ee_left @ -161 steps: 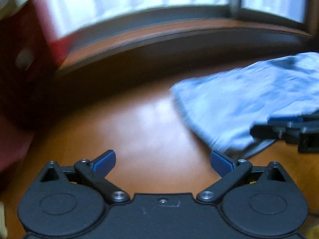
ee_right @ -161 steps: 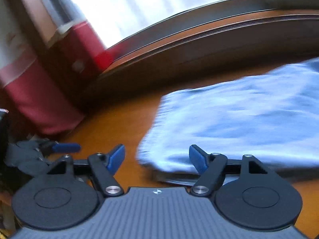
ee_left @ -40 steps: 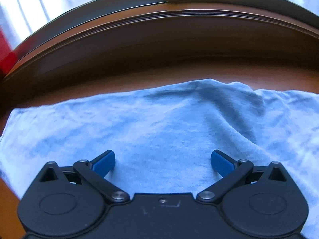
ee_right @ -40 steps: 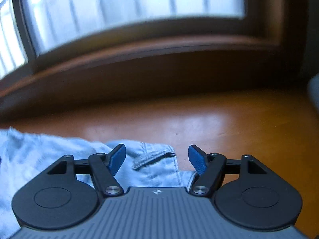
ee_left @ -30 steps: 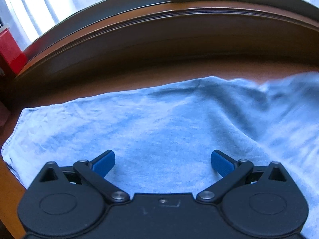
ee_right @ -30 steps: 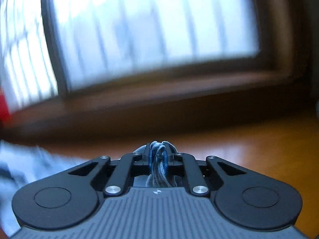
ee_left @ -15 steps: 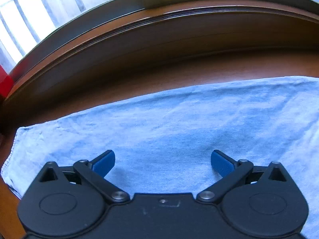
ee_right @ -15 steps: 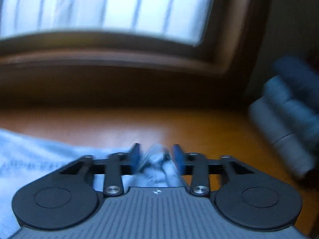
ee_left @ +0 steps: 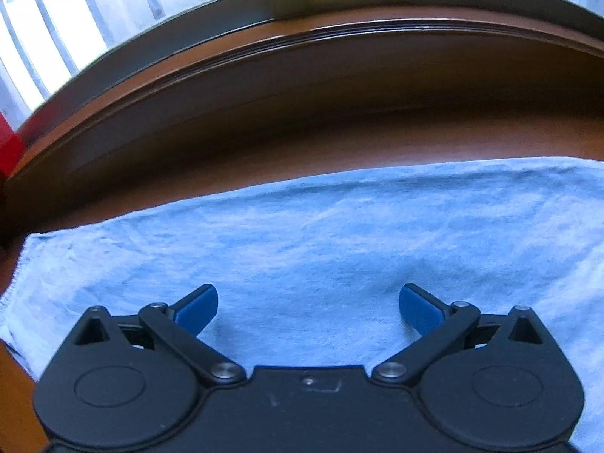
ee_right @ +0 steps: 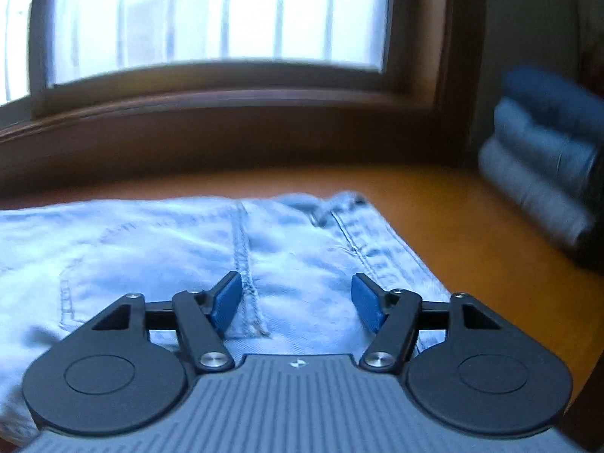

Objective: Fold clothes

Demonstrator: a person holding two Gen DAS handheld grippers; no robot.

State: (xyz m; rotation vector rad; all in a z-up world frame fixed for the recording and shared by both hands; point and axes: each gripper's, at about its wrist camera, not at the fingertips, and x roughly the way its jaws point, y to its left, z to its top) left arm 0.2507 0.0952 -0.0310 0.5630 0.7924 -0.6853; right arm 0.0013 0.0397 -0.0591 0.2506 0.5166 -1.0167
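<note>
Left wrist view first: the left tool hangs with its jaws spread wide and nothing between the pads, tilted down over the pale blue jeans. The denim lies flat on the wooden counter, its long axis running across the picture, parallel to the counter's far edge under the window sill. A stitched hem ends the cloth at the left, near the counter's left edge; the right end runs out of frame.

Right wrist view: the right tool has its jaws opening, with denim lying below the gap but no pad pressing it (released, as far as I can judge). The waistband end sits directly ahead, so this hand is the nearer one to that end. A vertical seam passes just beside the left pad. Toward the counter's right edge a stack of folded clothes is blurred and cut off.
</note>
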